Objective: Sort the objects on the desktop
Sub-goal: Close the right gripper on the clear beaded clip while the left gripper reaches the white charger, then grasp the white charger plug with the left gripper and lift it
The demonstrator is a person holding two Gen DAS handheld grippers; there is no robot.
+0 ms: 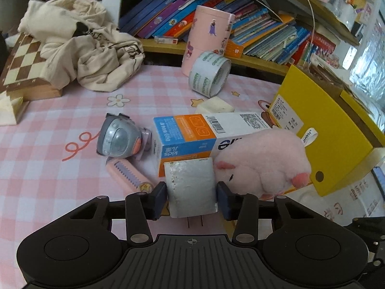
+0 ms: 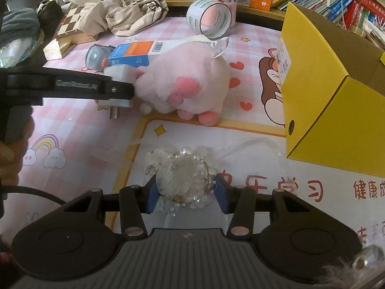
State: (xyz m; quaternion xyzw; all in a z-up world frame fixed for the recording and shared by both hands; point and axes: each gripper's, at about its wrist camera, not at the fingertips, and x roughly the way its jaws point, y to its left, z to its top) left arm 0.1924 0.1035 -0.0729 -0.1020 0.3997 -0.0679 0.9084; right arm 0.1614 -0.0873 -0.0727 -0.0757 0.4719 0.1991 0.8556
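My left gripper (image 1: pixel 191 198) is shut on a grey-white plug adapter (image 1: pixel 190 185) whose two prongs point back at the camera. It hangs just in front of a blue, orange and white toothpaste box (image 1: pixel 192 132) and beside a pink plush pig (image 1: pixel 259 166). In the right wrist view the left gripper (image 2: pixel 120 89) shows side-on with the adapter (image 2: pixel 118 74) against the plush (image 2: pixel 185 77). My right gripper (image 2: pixel 186 196) is shut on a pearl-and-ribbon hair ornament (image 2: pixel 185 175) over the white printed mat, its ribbons trailing. An open yellow box (image 2: pixel 324 96) stands to the right.
A grey toy (image 1: pixel 118 139), a pink comb-like item (image 1: pixel 130 174), a white block (image 1: pixel 215 106), a tape roll (image 1: pixel 209 73) and a pink cylinder (image 1: pixel 207 36) lie on the pink checked cloth. Chessboard (image 1: pixel 21 65) and cream cloth bag (image 1: pixel 81 48) sit far left; bookshelves run behind.
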